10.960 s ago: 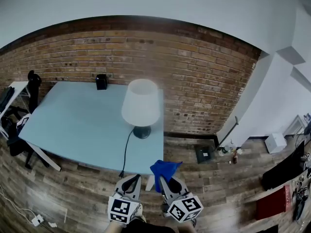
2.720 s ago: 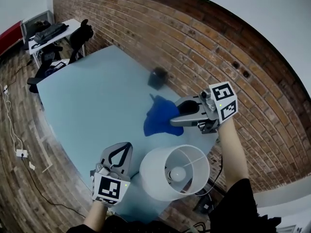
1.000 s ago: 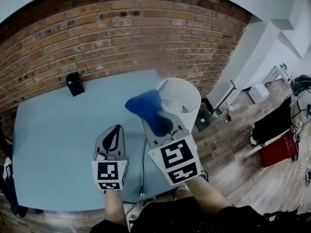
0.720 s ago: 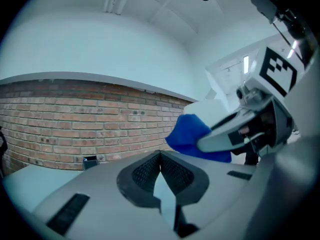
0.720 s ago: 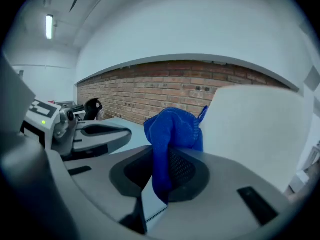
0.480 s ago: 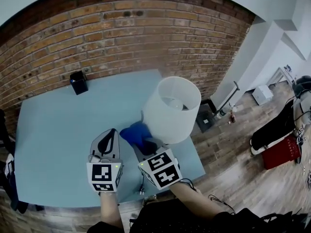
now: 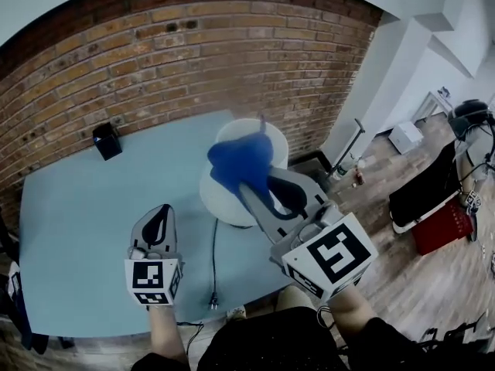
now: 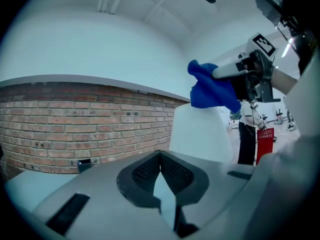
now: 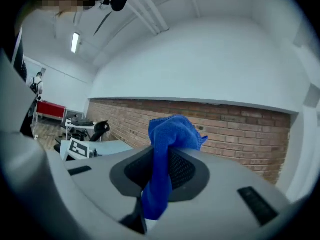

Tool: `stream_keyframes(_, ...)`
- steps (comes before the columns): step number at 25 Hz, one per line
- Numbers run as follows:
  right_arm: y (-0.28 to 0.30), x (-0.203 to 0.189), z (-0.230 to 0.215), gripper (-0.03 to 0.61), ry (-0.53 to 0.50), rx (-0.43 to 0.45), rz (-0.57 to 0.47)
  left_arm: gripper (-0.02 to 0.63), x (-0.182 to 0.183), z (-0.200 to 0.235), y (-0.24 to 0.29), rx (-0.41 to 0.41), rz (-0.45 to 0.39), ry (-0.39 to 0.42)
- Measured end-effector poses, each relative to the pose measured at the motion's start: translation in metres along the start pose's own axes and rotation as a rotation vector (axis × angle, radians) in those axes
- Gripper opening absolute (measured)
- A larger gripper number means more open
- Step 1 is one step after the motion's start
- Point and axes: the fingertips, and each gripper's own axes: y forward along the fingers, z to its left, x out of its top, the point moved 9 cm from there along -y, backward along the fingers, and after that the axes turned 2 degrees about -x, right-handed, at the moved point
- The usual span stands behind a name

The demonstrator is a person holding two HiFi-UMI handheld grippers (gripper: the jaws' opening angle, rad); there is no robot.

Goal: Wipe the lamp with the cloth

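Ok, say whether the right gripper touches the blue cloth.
Touching: the right gripper view shows the right gripper clamped on the blue microfibre cloth.

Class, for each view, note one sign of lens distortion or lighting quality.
Head view: fisheye bows the brick wall into an arc. Left gripper view: black vignetted corners; the lamp is evenly lit. Right gripper view: the cloth looms large near the lens; a ceiling strip light glares.

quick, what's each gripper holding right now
Left gripper: jaws shut, nothing between them.
Right gripper: jaws shut on the blue cloth.
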Motion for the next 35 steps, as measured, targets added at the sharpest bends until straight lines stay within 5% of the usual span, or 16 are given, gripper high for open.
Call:
stream_keyframes(14,0.007,-0.133,0.018,0.061,0.149,0.114,0.251,0.009,-0.020,-0.011,0.012,-0.005,0.055,-0.015)
stream_keyframes(22,-0.004,-0.170,0.063,0.061,0.083,0.266,0.345,0.009,-0.020,-0.017,-0.003,0.035,0.062,-0.033)
stream_keyframes(26,0.004,-0.209,0.071,0.061,0.059,0.124,0.259,0.009,-0.026,-0.020,-0.019,0.056,0.081,-0.015)
stream_keyframes(32,0.043,-0.279,0.060,0.061,0.037,-0.027,0.279,0.009,-0.048,-0.040,-0.030,0.037,0.145,0.003)
stream_keyframes(35,0.052,-0.280,0.051,0.061,0.019,-0.100,0.195,0.009,-0.058,-0.044,-0.034,0.035,0.167,-0.012)
